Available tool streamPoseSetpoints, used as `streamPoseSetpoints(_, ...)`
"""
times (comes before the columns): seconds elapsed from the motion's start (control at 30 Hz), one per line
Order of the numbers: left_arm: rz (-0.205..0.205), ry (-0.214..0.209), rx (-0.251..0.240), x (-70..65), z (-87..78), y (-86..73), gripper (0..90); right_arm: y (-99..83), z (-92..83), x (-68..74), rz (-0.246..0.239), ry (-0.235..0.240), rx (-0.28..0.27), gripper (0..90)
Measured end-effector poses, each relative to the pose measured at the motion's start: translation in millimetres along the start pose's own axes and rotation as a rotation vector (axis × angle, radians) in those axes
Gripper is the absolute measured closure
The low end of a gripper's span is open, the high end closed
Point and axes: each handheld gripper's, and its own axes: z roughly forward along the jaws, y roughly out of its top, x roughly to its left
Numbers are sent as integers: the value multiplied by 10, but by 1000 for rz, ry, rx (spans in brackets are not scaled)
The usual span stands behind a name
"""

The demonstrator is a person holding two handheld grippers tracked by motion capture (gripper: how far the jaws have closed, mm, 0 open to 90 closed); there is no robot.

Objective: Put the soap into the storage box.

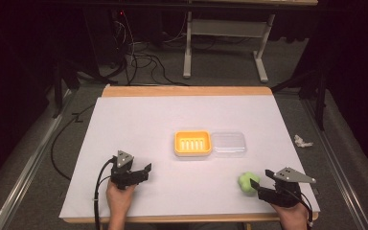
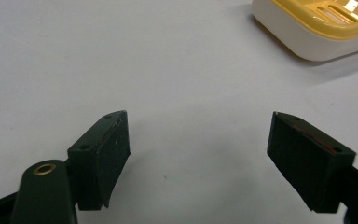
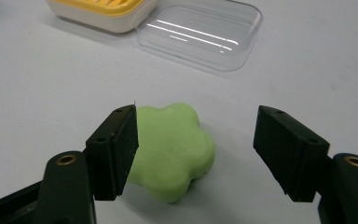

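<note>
Both your grippers stand spread, nothing pinched. High view: 2 grippers, 1 soap, 1 tray, 1 lid. Your left gripper point(image 1: 141, 173) sits near the table's front edge, left of centre, over bare white top. Your right gripper point(image 1: 259, 181) is at front right, jaws around the green soap point(image 1: 246, 182), which lies on the table point(image 1: 139, 120) well apart from the tray. Yellow tray point(image 1: 193, 143) sits mid-table w/ clear lid point(image 1: 228, 143) touching its right side, lid lying open side up. Tray holds nothing; lid holds nothing. On the floor right of the table, 1 crumpled white scrap point(image 1: 302, 141).

Left gripper view: 2 black jaws wide apart, bare table between them. Tray point(image 2: 317, 28) at top right, white base w/ yellow slotted insert, empty.

Right gripper view: jaws wide apart; soap point(image 3: 175, 149), flower-shaped, lies flat between them, nearer the jaw on the view's left, maybe touching, can't tell. Beyond it the lid point(image 3: 200, 35) and tray point(image 3: 98, 11), side by side, both empty.
</note>
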Motion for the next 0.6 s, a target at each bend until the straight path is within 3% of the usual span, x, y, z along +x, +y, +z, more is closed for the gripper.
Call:
streamPoseSetpoints(0.33,0,2,-1,-1,0,0,217,-49,25,54,-9,-11,20,269)
streamPoseSetpoints(0.6,5,-2,1,1,-4,0,216,-58,108,117,-23,14,60,231)
